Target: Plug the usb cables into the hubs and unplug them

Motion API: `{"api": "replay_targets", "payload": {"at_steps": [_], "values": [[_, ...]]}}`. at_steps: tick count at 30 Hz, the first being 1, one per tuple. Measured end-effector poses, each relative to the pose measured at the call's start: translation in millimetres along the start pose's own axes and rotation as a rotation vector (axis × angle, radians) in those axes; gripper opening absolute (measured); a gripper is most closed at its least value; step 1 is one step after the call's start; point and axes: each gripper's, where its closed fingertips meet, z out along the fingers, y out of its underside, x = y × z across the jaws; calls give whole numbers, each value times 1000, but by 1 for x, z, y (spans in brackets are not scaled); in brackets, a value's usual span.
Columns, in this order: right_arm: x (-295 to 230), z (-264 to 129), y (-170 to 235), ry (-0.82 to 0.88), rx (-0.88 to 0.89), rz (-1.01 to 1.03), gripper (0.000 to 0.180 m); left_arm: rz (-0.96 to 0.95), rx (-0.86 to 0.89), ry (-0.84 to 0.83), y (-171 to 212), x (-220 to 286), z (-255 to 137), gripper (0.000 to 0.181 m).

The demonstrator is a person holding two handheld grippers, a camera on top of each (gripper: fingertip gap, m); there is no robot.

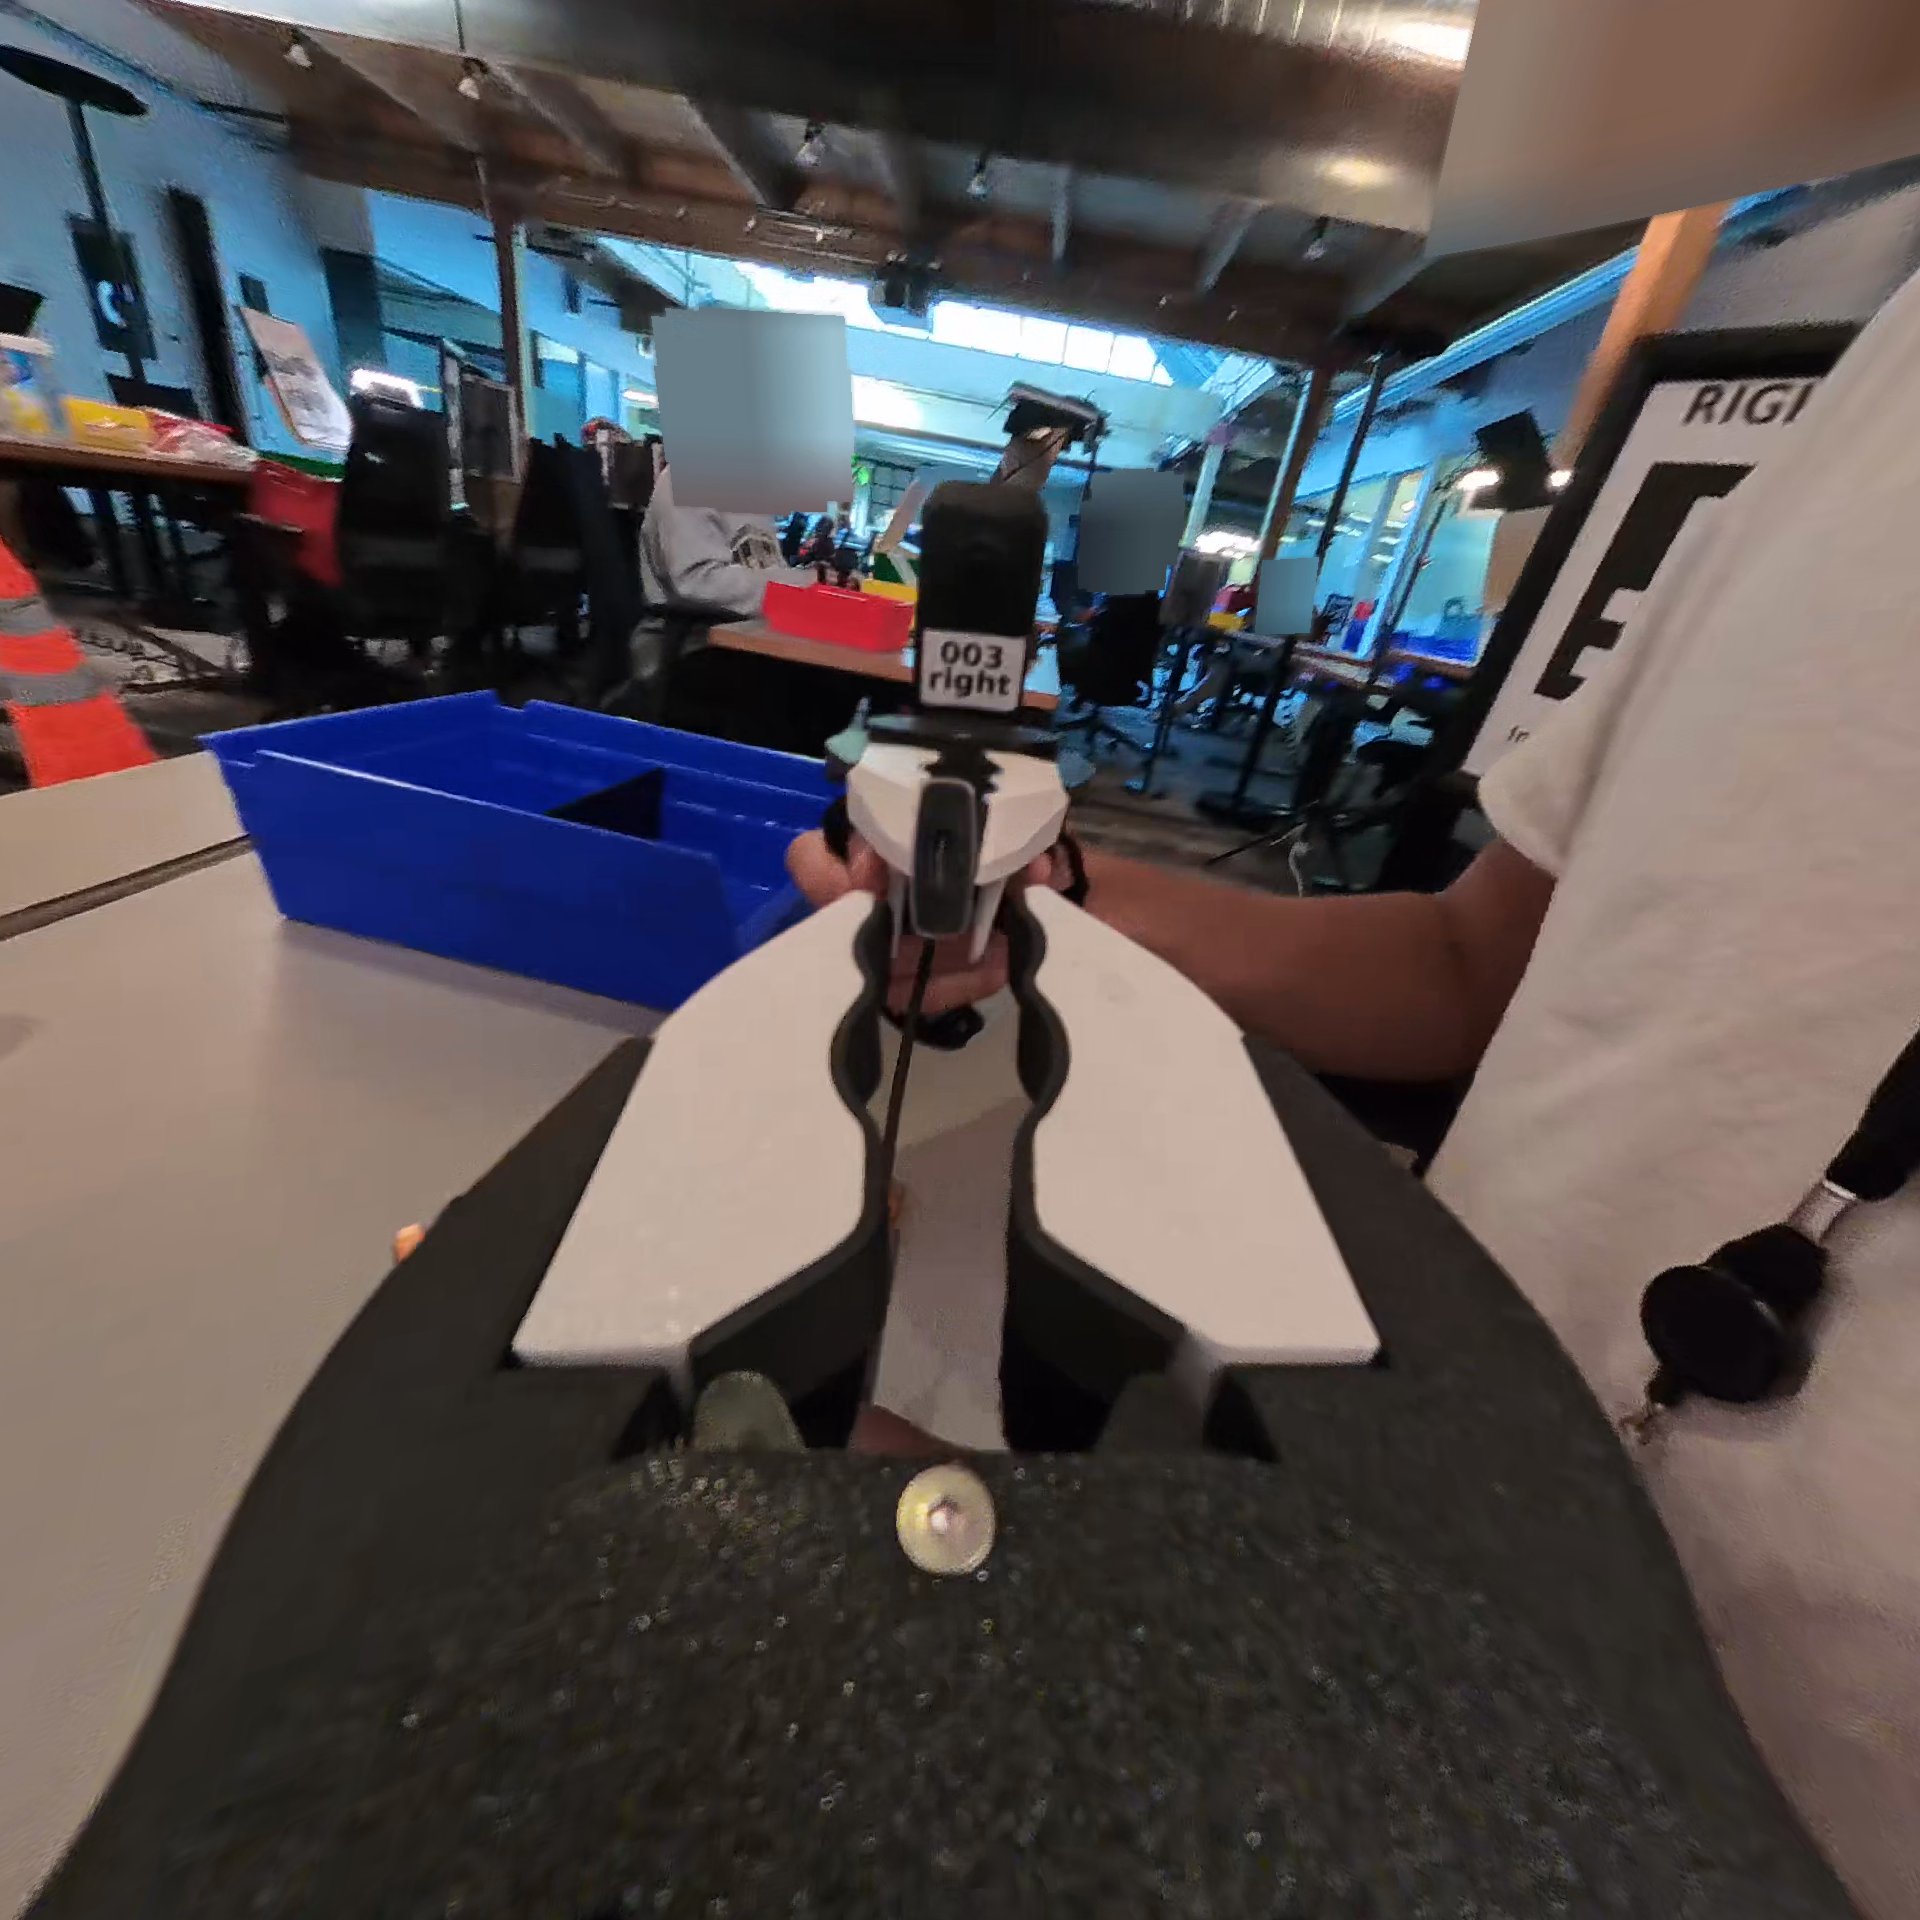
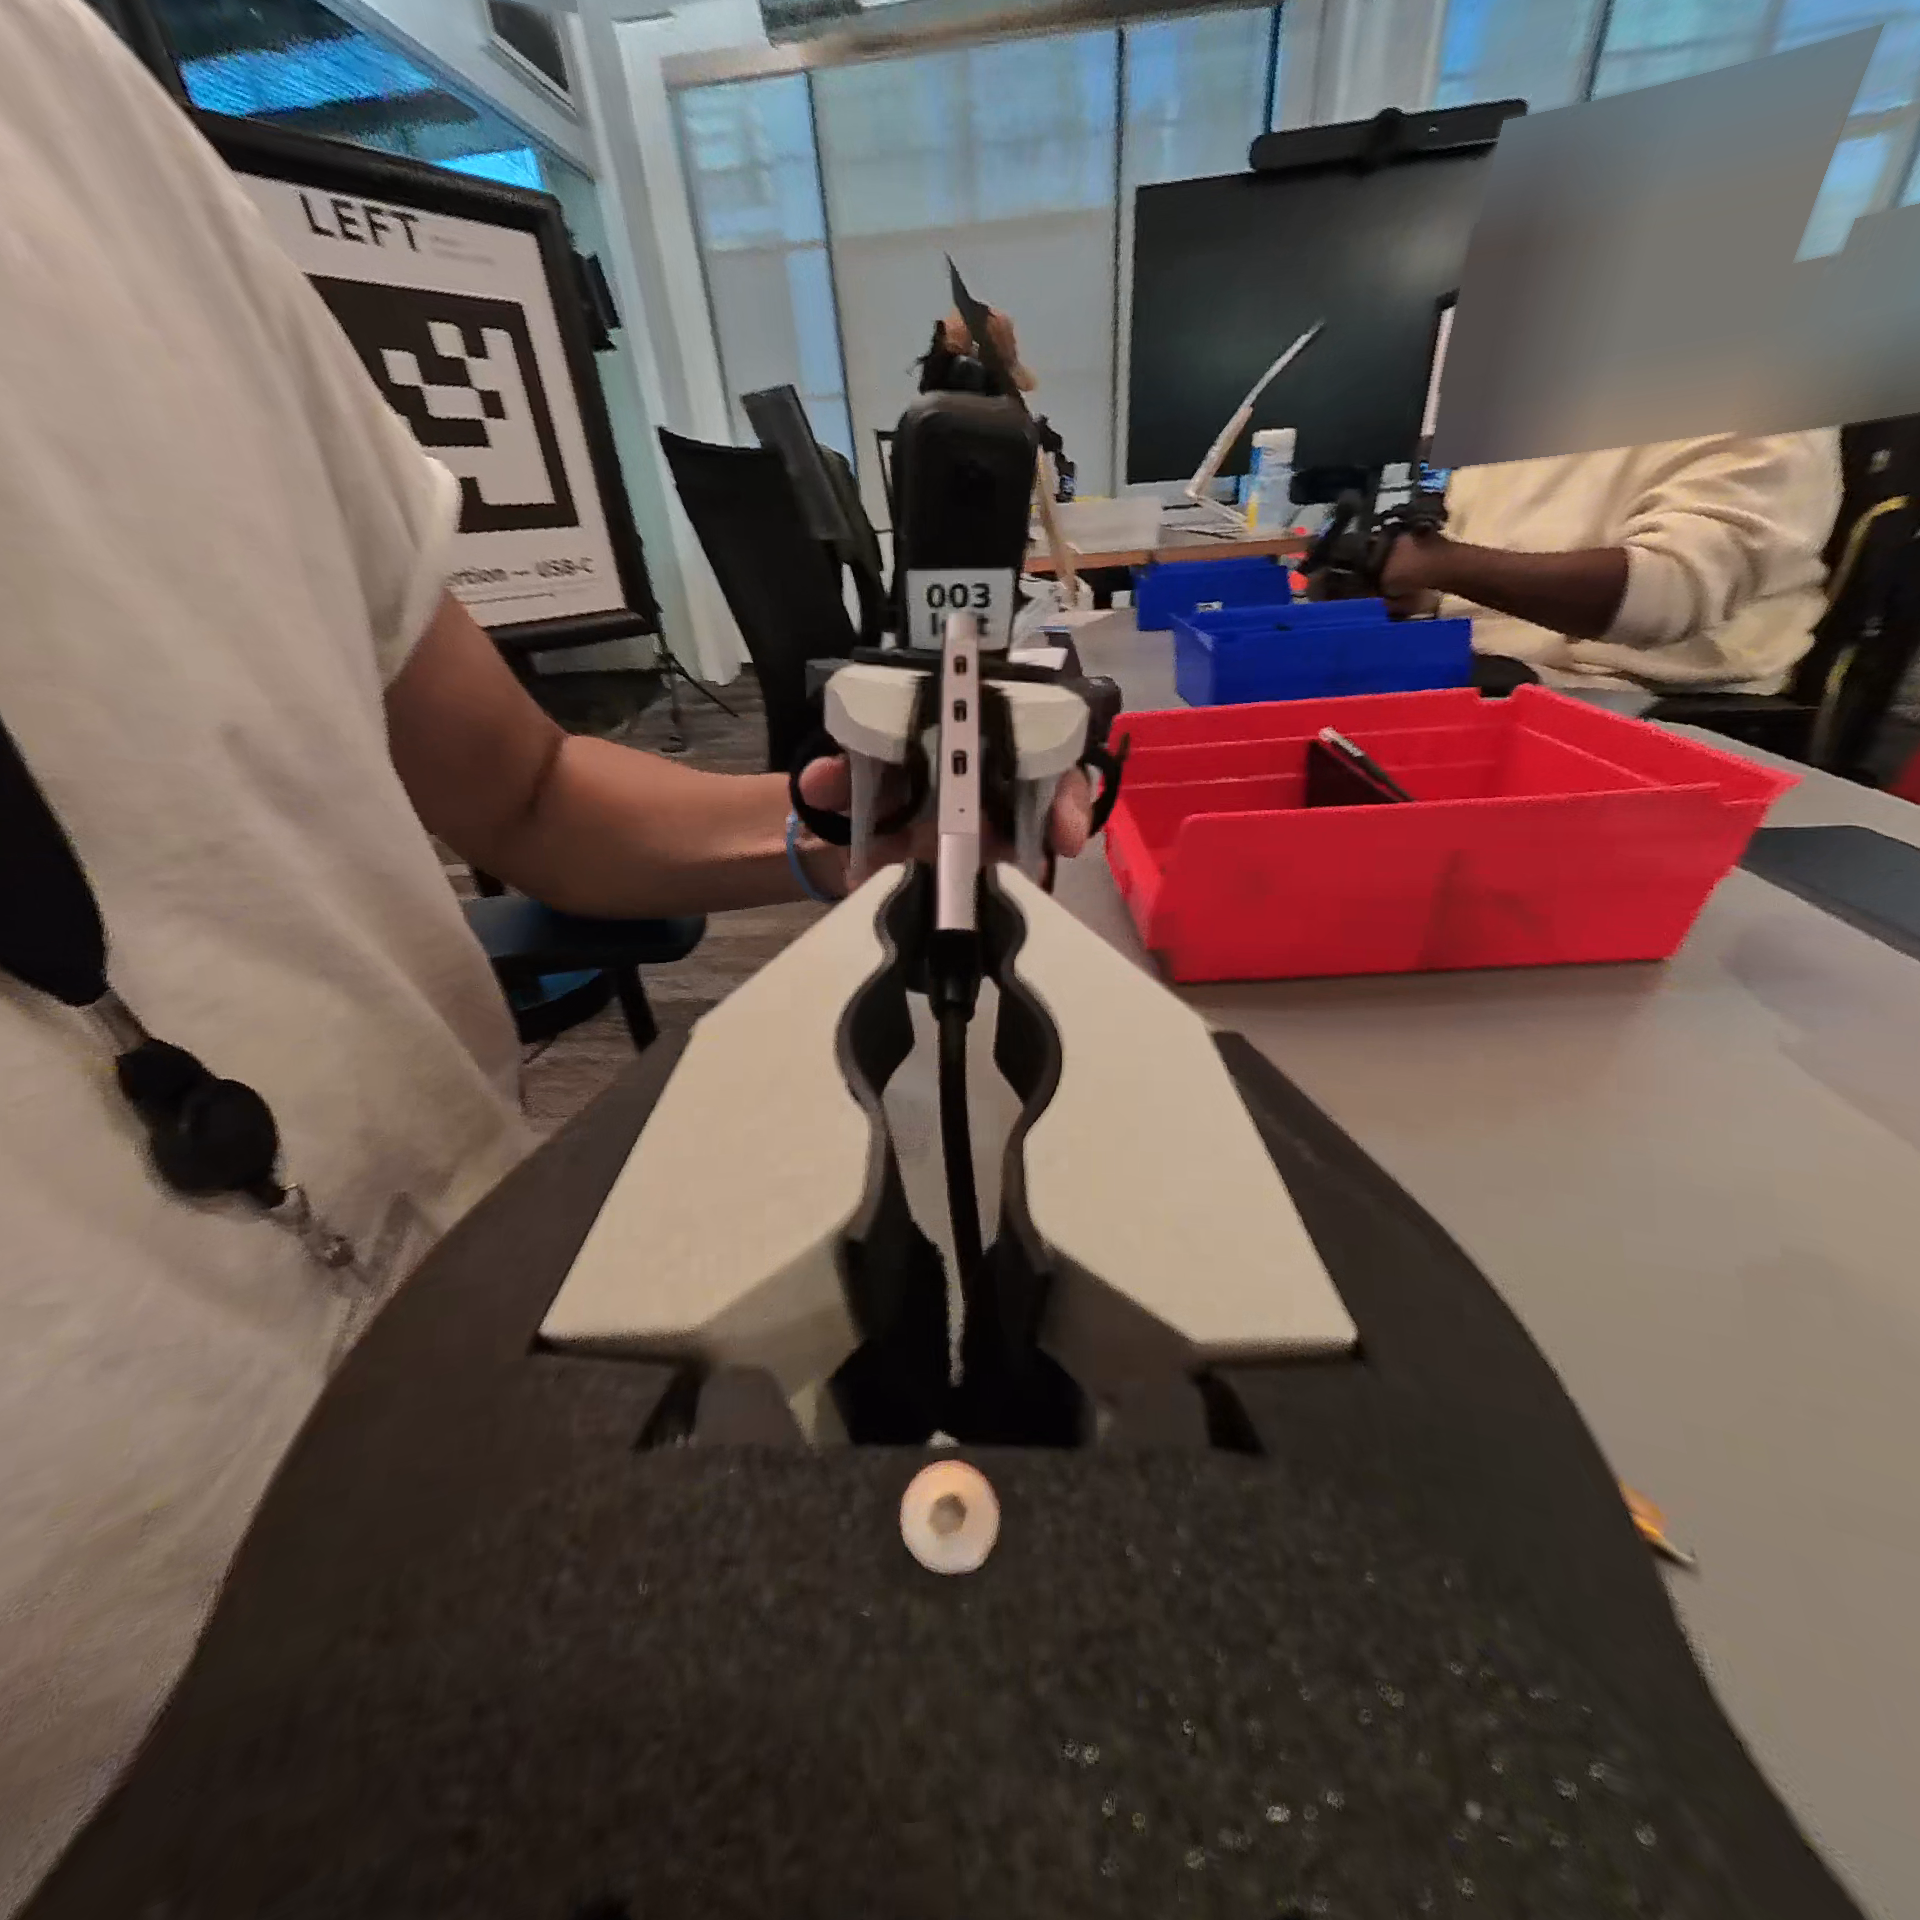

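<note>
Bins (image 1: 499, 821) flanking facing grippers (image 1: 940, 935)

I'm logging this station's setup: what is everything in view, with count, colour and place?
hub: 1, silver, held upright
cable: 1, black, hanging from the hub's lower end
table: 1, grey, foreground
red bin: 1, red, on the table, right wrist view
blue bin: 1, blue, on the table, left wrist view
cone: 1, orange, beyond the table
shirt: 1, white, picture edge
right claw: 1, white and black, shut on the hub
left claw: 1, white and black, at the hub, grip unclear
</note>
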Motion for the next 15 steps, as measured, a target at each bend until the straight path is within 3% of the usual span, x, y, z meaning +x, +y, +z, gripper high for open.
{"api": "replay_targets", "payload": {"at_steps": [5,7,15], "values": [[-5,4,10,-33,-22,15,8,6,-40,34,5,7,2,20],[-3,4,10,-34,-22,29,8,37,-80,16,11,5,2,9],[2,4,23,-19,-85,22,8,148,-126,-54,18,0,2,9]]}}
